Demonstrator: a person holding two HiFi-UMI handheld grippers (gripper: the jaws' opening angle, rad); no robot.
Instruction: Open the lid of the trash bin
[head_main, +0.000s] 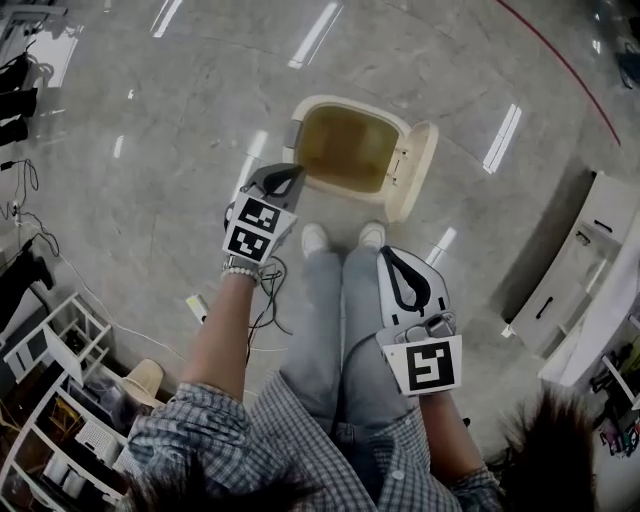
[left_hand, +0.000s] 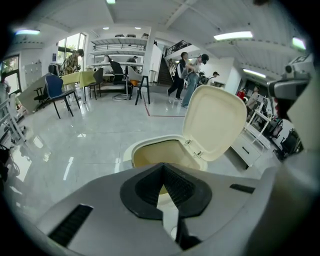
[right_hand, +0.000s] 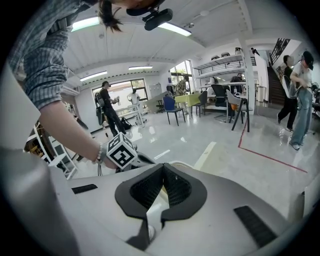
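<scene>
The trash bin (head_main: 345, 103) stood on the glossy grey floor (head_main: 180, 120) straight ahead of the person's white shoes (head_main: 315, 238), and its cream lid (head_main: 415, 172) was already swung up on the hinge at the bin's right side, leaving the yellowish inside bare to the head view. In the left gripper view the same bin (left_hand: 145, 147) sat just beyond the claw, with the lid (left_hand: 217, 122) standing upright and leaning a little to the right. The left claw (head_main: 291, 172) hung just beside the bin's near left corner; whether it touched the rim could not be told. Its jaws were pressed together at the tips, with nothing between them (left_hand: 163, 167). The right claw (head_main: 386, 252) was held lower and nearer the body, over the person's right leg and well short of the bin, pointing toward it. Its jaws were likewise together and empty (right_hand: 163, 167), and its own view showed the left claw's marker cube (right_hand: 121, 151) ahead at the end of a bare forearm with a bead bracelet (head_main: 240, 270). A red line (head_main: 560, 60) curved across the floor beyond the bin, a white cabinet (head_main: 580, 270) stood to the right, and white shelving (head_main: 60, 400) filled the lower left. Farther off, the left gripper view showed a blue chair (left_hand: 55, 87), a yellow-green table (left_hand: 80, 79) and several people standing (left_hand: 192, 80).
</scene>
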